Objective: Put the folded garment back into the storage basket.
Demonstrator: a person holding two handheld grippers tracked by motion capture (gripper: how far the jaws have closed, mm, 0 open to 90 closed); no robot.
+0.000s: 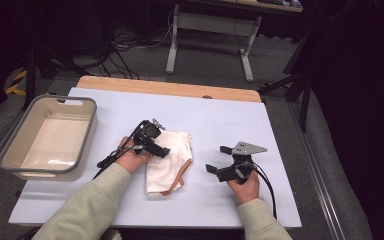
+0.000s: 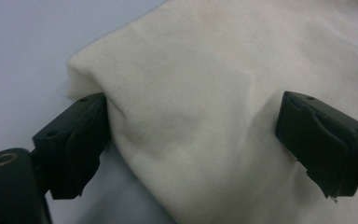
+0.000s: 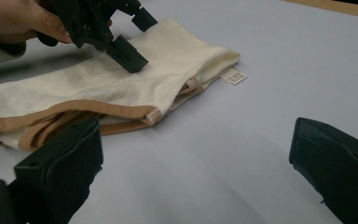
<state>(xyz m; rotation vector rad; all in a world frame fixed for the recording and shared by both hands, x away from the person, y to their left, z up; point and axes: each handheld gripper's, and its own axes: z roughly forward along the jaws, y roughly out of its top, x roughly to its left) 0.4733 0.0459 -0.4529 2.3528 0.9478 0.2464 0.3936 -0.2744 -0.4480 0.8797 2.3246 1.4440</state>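
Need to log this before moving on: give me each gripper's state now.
Left gripper: open, jaws astride the folded cream garment, not clamped.
Right gripper: open, holding nothing, apart from the garment.

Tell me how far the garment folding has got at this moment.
Done: the cream garment lies folded into a compact stack on the white table cover, tan trim and label at its edges. In hand: the left gripper sits over the fold with jaws wide, one pad against the cloth, not pinching. The right gripper waits open beside it. Left, probably: moving it to the grey-rimmed bin.
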